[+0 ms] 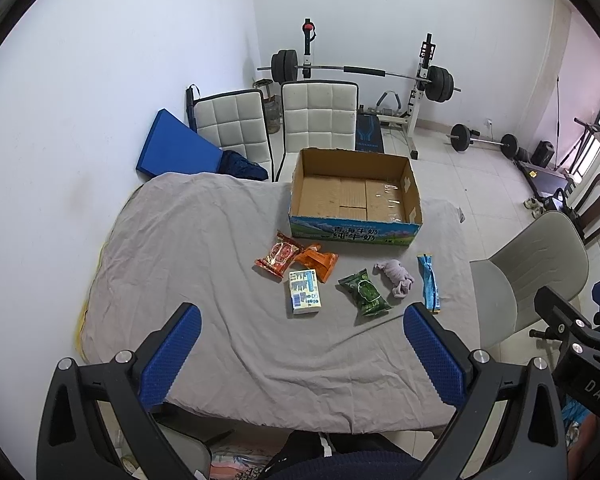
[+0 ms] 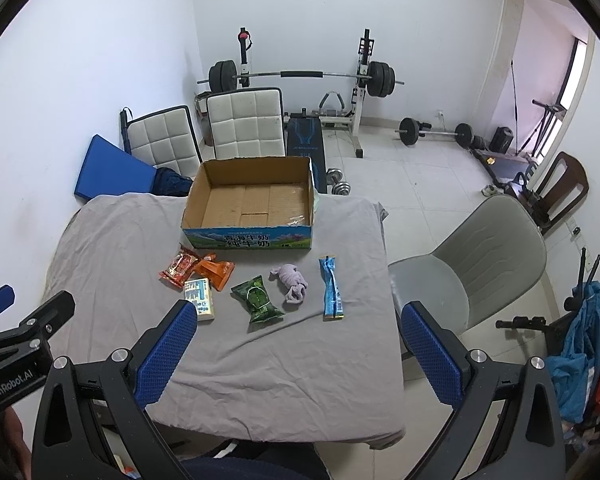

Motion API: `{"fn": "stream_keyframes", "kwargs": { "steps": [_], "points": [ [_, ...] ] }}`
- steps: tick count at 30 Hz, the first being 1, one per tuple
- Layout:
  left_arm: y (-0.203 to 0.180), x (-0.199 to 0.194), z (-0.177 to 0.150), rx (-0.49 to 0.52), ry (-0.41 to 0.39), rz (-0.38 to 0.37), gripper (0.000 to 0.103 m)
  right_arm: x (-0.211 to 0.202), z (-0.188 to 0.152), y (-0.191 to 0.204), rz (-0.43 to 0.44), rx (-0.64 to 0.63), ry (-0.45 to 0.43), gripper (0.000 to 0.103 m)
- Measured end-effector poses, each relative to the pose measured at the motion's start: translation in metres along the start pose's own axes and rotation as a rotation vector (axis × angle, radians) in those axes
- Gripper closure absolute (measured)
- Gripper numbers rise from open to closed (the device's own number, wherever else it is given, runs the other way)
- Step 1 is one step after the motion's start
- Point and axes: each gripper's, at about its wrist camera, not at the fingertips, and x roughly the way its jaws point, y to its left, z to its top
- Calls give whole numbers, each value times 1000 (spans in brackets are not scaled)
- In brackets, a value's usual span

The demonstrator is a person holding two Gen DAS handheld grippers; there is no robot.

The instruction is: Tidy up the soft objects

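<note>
Currently both tools, the left gripper (image 1: 302,354) and the right gripper (image 2: 296,350), hang wide open over the near edge of the grey cloth-covered table (image 1: 204,248), each holding nothing. Using the open brown cardboard box (image 1: 354,196) as landmark, six soft items lie in a row just in front of it: a red snack packet (image 1: 278,255), an orange packet (image 1: 318,261), a white tissue pack (image 1: 305,291), a green packet (image 1: 364,293), a bundled lilac sock (image 1: 396,276) and a long blue sachet (image 1: 429,282). That box holds no items.
</note>
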Motion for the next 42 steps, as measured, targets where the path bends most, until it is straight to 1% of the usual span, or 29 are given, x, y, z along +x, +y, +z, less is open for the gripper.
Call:
{"fn": "stream_keyframes", "kwargs": {
  "steps": [3,6,8,10,15,17,19,21,25,29,30,33,36,38,40,42],
  "points": [
    [1,15,8,-5,-6,21,0,23,11,-11,8,18,29,0],
    [6,45,19,-20,12,56,0,68,22,-23,25,29,93,0],
    [10,73,24,-35,52,67,0,104,25,-28,21,29,144,0],
    [15,106,27,-61,99,68,0,141,26,-29,16,17,184,0],
    [18,189,24,-110,247,48,0,245,22,-14,70,-47,323,0],
    [18,227,19,-123,324,58,0,286,18,-6,92,-67,371,0],
    [15,260,14,-129,377,68,0,325,13,3,96,-84,420,0],
    [14,286,10,-130,421,78,0,362,7,16,137,-86,481,0],
    [14,344,3,-141,505,46,0,425,-7,39,151,-108,594,0],
    [17,393,-5,-151,594,9,1,468,-23,58,157,-110,680,1],
    [19,408,-9,-159,616,-1,3,477,-25,62,146,-114,692,2],
    [21,440,-17,-160,681,-33,4,498,-35,70,151,-97,738,5],
    [21,463,-26,-152,728,-54,5,516,-43,79,144,-94,771,15],
    [18,476,-32,-139,760,-90,6,528,-50,84,131,-98,796,22],
    [16,485,-38,-126,786,-102,6,539,-54,86,120,-94,818,24],
    [17,494,-43,-125,804,-100,7,552,-59,86,117,-85,832,29]
  ]
}}
